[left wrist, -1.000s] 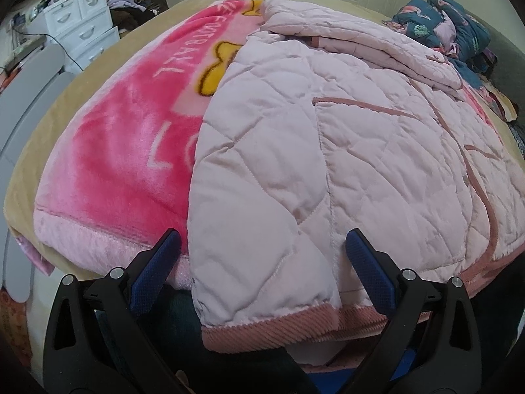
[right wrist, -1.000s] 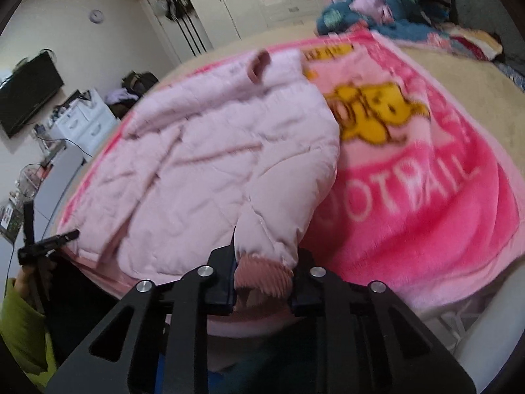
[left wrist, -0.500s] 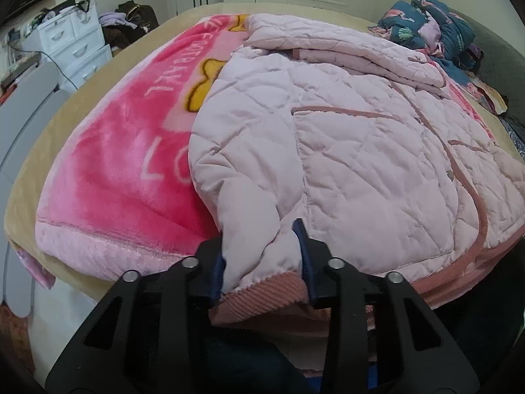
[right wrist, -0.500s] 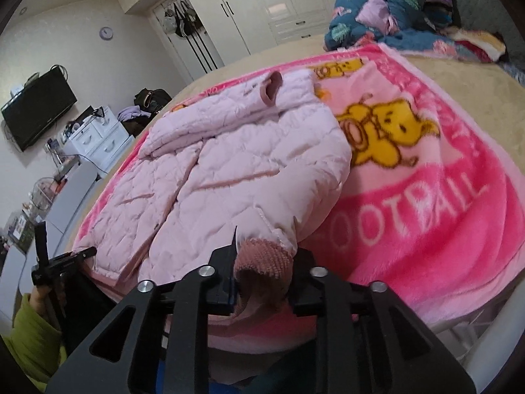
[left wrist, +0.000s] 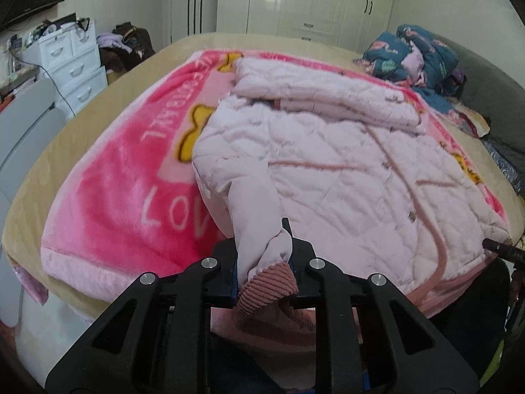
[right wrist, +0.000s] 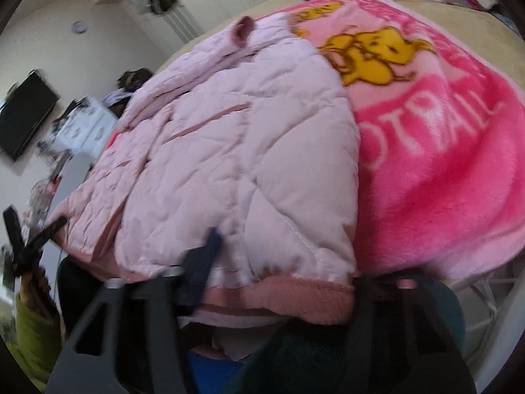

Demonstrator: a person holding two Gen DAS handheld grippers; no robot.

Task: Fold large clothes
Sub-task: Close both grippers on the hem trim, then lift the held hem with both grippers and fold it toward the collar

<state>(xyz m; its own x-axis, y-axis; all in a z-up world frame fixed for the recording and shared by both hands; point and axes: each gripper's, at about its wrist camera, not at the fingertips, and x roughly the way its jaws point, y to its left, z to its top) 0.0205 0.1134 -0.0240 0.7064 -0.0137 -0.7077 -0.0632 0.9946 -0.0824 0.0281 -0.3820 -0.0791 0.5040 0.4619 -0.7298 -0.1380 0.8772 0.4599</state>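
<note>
Left gripper (left wrist: pixel 264 259) pinches the pink jacket (left wrist: pixel 328 164) hem, right gripper (right wrist: pixel 279 262) spread wide; next, regrasp and fold upward

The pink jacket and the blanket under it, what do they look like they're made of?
Jacket: padded quilted fabric, matte, judging by its stitched diamonds and puffiness; the hem looks rib-knit. Blanket: plush fleece, probably synthetic, with a fuzzy, slightly shiny pile.

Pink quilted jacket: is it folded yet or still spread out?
Mostly spread: the jacket lies open-bodied across the blanket, only one sleeve folded over the top. The left gripper pinches its ribbed hem corner.
</note>
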